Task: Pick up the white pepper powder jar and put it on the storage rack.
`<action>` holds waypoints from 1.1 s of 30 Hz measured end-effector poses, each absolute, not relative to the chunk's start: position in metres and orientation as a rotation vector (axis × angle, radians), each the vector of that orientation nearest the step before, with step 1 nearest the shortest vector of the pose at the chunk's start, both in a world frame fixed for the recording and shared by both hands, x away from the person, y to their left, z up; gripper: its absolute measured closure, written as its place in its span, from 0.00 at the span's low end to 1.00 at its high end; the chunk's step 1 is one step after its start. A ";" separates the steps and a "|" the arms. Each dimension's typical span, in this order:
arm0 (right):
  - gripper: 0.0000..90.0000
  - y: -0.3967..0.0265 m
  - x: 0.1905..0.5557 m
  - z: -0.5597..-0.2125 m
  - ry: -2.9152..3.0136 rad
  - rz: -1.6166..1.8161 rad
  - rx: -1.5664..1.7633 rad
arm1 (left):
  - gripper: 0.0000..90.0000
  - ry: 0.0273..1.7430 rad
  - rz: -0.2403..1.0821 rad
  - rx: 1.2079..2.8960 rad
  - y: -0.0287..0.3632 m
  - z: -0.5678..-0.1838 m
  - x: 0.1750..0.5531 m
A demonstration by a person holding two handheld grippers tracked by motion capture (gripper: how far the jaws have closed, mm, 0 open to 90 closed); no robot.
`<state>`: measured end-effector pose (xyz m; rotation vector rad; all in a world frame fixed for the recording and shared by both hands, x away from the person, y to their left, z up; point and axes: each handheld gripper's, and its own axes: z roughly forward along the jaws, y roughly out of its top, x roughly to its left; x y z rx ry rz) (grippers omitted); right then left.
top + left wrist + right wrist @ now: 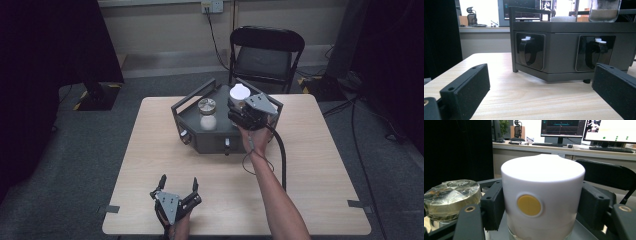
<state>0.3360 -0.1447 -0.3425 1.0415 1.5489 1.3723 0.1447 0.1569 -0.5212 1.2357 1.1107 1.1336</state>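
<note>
Two grippers share the work unequally at this moment. The right gripper (pixel 243 104) is closed on a white-lidded jar (pixel 541 195), its two black pads (pixel 492 203) pressed flat against opposite sides of the white cap, which bears a round yellow disc facing the gripper's camera. Gripping the cap across its width rather than at the rim gives the pads a broad, straight surface to bear on, which probably serves either to lift the jar or to turn the lid. In the high view the jar stands at the right rear of the dark angular tray unit (pixel 192 131), which sits at the middle of the wooden table (pixel 150 165); whether the jar's base rests on the tray top or is just clear of it cannot be told.

A second jar (pixel 450 196), with a clear crinkled cover, stands just beside it, apart from the white one and untouched. A pale round object (pixel 208 121) lies in front of that second jar on the tray top.

The left gripper (pixel 178 185) rests near the table's front edge, well apart from the tray, jaws spread wide and holding nothing. Its camera looks along the tabletop at the unit's front faces, each with a recessed black latch (pixel 530 51). Its low, parked pose suggests it is waiting.
</note>
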 end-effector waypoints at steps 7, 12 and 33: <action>0.34 -0.145 0.337 -0.345 1.551 1.360 1.057 | 0.01 1.111 1.134 1.236 0.157 -0.521 0.145; 0.34 -0.145 0.338 -0.345 1.563 1.347 1.047 | 0.01 1.111 1.134 1.236 0.157 -0.521 0.145; 0.34 -0.143 0.334 -0.359 1.517 1.358 1.066 | 0.01 1.111 1.134 1.235 0.157 -0.521 0.145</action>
